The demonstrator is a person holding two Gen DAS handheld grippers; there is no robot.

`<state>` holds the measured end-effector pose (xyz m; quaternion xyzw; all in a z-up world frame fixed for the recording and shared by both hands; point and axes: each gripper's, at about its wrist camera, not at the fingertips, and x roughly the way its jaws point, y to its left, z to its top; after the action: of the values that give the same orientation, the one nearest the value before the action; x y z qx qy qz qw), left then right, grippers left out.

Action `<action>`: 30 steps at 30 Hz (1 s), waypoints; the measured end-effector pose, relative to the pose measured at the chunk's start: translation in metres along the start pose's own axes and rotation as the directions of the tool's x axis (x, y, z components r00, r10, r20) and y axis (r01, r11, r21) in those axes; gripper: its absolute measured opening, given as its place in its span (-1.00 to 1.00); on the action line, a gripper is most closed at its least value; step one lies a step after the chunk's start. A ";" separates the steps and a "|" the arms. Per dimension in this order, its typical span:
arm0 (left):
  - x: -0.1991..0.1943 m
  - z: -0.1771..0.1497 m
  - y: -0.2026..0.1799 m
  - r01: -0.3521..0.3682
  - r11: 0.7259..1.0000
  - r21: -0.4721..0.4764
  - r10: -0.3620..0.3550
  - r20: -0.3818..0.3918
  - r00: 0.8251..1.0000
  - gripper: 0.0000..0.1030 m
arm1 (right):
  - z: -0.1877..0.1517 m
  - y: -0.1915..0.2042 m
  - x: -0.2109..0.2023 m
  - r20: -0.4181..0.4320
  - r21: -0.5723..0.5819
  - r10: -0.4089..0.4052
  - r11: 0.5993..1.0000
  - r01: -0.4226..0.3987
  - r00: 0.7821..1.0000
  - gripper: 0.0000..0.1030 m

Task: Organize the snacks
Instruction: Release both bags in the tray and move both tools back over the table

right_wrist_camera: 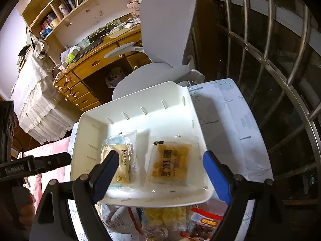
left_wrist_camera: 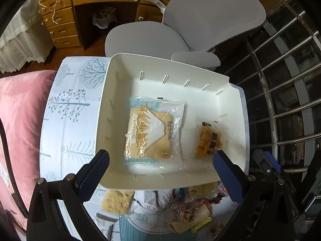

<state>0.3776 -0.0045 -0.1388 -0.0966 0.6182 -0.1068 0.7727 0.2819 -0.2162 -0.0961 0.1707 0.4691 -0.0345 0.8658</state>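
Tree-print cloth bench (left_wrist_camera: 66,108): white plastic bin (left_wrist_camera: 112,92) holds two clear-wrapped snack packets (left_wrist_camera: 152,128), loose snack pile (left_wrist_camera: 180,206) near. Both grippers' (left_wrist_camera: 160,158) (right_wrist_camera: 158,166) jaws spread, empty. Risk: slippery wrappers slipping mid-pinch.

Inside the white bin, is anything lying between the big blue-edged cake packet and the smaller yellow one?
No. Between the large packet and the small yellow packet only bare bin floor shows; the right wrist view agrees.

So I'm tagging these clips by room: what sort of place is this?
Most likely a bedroom or home study. A wooden desk with drawers and bookshelves above it, a grey office chair, and pink bedding beside the small cloth-covered table holding the white snack bin.
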 end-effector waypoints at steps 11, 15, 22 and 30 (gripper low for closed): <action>-0.053 -0.081 0.001 0.001 0.999 -0.034 0.001 0.049 0.999 0.98 | -0.040 -0.029 -0.061 0.030 0.042 0.037 0.998 -0.039 0.999 0.67; -0.065 -0.123 0.002 0.009 0.999 -0.051 -0.007 0.045 0.999 0.98 | -0.064 -0.040 -0.086 0.033 0.054 0.049 0.997 -0.050 0.998 0.67; -0.091 -0.194 0.007 0.028 0.996 -0.081 -0.022 0.072 0.997 0.98 | -0.107 -0.057 -0.135 0.049 0.043 0.051 0.998 -0.053 0.998 0.67; -0.118 -0.260 0.021 0.020 0.997 -0.074 -0.012 0.110 0.994 0.98 | -0.152 -0.078 -0.172 0.054 0.065 0.047 0.997 -0.050 0.997 0.67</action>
<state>0.0997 0.0445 -0.0911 -0.1362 0.5777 -0.0843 0.8004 0.0467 -0.2571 -0.0510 0.2099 0.4405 -0.0335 0.8722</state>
